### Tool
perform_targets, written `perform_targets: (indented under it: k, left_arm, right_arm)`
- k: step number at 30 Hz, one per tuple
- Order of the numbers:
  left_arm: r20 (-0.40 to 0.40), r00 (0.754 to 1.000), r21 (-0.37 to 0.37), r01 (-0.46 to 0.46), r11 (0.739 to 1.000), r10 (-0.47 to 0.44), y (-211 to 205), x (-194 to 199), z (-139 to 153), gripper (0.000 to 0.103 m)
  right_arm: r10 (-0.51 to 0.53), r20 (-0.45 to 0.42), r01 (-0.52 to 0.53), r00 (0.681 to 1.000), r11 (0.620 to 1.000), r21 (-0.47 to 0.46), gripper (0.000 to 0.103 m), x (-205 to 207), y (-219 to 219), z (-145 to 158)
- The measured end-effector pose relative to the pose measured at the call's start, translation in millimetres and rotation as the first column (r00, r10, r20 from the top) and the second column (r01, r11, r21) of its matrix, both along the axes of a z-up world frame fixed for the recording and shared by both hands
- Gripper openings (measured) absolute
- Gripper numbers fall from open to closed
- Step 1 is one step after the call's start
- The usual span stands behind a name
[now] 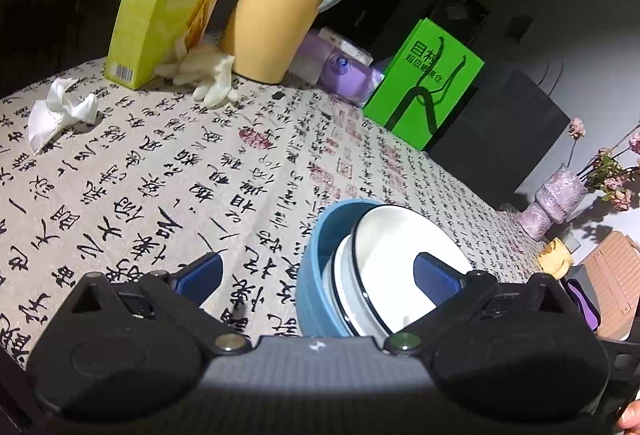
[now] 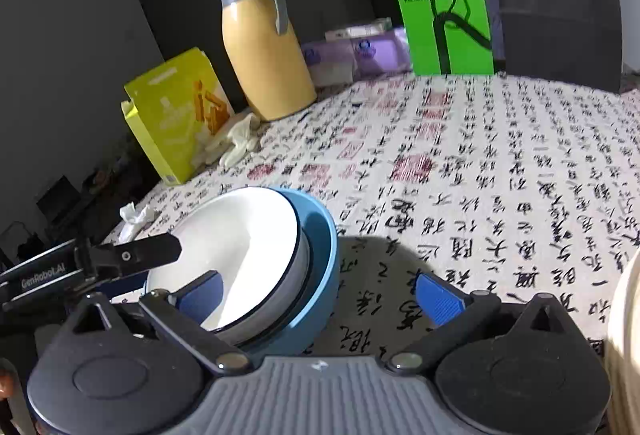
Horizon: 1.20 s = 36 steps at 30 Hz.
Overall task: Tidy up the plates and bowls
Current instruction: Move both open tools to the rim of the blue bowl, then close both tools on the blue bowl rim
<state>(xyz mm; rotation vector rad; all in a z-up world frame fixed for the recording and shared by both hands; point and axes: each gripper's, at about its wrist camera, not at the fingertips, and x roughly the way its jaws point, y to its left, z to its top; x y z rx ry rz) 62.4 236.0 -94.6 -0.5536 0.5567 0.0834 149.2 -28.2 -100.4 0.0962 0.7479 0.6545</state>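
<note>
Both views are bent by strong fisheye distortion: straight edges are curved near the borders, and the corners are lost to black vignetting. The tablecloth [image 1: 168,171] is brightly lit from above, while the room behind is left dim and nearly featureless. A broad, hard-edged shadow is cast on the cloth in front of the right gripper [image 2: 320,289] in the right wrist view. Soft glare is seen on the white bowl [image 2: 236,247] and on the yellow thermos [image 1: 280,11]. Distant things at the frame edges are rendered slightly soft; the printed characters nearby are kept sharp.
</note>
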Motion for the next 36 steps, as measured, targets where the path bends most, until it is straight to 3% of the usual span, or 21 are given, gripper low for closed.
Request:
perform_targets:
  k: [8,13,22,26,31,36]
  left_arm:
    - [-0.048,0.999,-0.029,-0.025,0.999,0.023,6.0,11.3,-6.4,0.103]
    - [-0.058,0.998,-0.064,-0.02,0.998,0.016,8.1,15.1,-8.5,0.103]
    - [-0.101,0.995,-0.121,-0.013,0.993,0.001,8.9,21.7,-14.4,0.102]
    - [-0.117,0.993,-0.132,-0.001,0.991,-0.015,6.0,24.5,-15.2,0.093]
    - [-0.138,0.99,-0.157,0.011,0.988,-0.033,4.7,27.5,-18.2,0.08]
    - [-0.172,0.984,-0.195,0.016,0.981,-0.05,5.1,33.1,-24.8,0.058]
  right_arm:
    - [-0.011,-0.117,0.012,0.993,1.0,0.009,0.103,15.9,8.7,-11.3]
    - [-0.017,-0.131,0.016,0.991,1.0,-0.007,0.102,18.6,16.0,-13.9]
    - [-0.017,-0.192,0.017,0.981,1.0,-0.004,0.091,27.0,22.5,-20.7]
    - [-0.018,-0.223,0.02,0.975,1.0,0.005,0.084,30.6,23.0,-23.6]
    - [-0.006,-0.261,0.014,0.965,0.999,0.029,0.069,33.6,24.0,-27.6]
    - [0.009,-0.279,0.007,0.96,0.998,0.058,0.051,35.2,24.8,-29.3]
